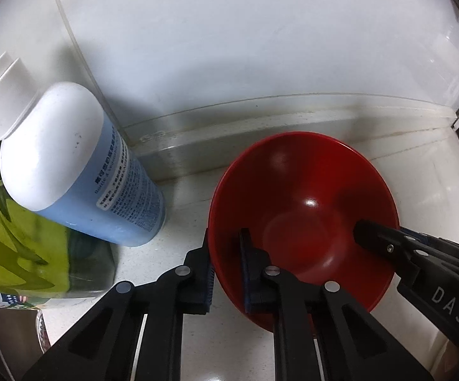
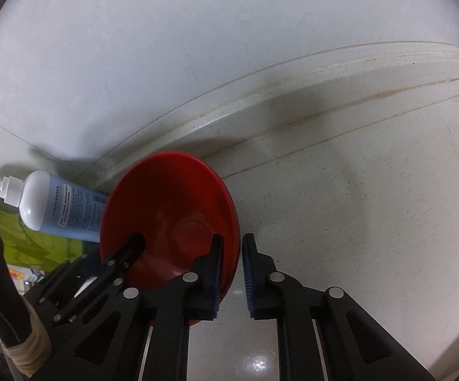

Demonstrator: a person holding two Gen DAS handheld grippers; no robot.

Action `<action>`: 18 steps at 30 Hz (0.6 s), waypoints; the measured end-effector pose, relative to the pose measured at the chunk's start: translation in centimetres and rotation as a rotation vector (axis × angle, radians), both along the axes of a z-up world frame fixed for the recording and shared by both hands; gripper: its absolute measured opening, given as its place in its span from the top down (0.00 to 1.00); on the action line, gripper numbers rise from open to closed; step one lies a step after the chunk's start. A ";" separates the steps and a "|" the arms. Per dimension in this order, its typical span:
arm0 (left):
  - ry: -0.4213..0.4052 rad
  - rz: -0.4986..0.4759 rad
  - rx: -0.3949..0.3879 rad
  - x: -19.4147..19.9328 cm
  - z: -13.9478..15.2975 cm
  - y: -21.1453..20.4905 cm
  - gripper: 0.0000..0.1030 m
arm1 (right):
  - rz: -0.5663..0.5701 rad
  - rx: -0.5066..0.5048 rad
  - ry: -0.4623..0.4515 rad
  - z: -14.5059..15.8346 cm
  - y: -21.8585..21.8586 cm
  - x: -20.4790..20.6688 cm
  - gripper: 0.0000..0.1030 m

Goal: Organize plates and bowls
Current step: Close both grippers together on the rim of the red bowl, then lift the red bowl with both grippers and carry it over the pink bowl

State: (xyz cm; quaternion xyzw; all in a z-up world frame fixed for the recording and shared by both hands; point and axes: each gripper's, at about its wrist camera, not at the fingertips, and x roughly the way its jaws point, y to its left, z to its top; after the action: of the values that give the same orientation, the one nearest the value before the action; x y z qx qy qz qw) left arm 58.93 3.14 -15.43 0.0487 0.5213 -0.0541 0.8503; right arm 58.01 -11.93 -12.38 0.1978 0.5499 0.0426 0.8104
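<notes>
We're straddling the red bowl (image 1: 302, 209) rim with both grippers, near the counter (image 2: 372, 190) back edge by the wall. Left gripper (image 1: 226, 254): jaws part open, one finger each side of the left rim, no clamp showing. Right gripper (image 2: 231, 263): same on the right rim, gap visible, not squeezing. Blue lotion bottle (image 1: 80, 162) is lying tilted just left of the bowl, over a green package (image 1: 16, 241).

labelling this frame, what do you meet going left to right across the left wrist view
green packet → blue bottle with white cap → left tongs straddling the near rim → red bowl → right tongs reaching in from the right
</notes>
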 end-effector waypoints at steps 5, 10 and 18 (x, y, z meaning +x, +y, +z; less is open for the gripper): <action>0.001 0.001 -0.032 -0.8 0.4 0.2 0.85 | -0.014 -0.015 0.000 0.3 -0.1 -0.3 0.88; -0.022 -0.009 -0.056 -1.8 1.6 0.4 0.85 | -0.022 -0.018 -0.006 1.1 -0.1 -0.9 0.88; -0.070 -0.052 -0.119 -5.9 5.4 -0.2 0.85 | -0.017 -0.062 -0.063 3.8 0.1 -4.4 0.88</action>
State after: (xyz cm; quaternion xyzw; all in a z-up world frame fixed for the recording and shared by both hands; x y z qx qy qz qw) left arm 53.01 2.90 -10.08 0.0134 0.4856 -0.1054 0.8677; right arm 53.57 -11.79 -8.57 0.1757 0.5234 0.0246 0.8334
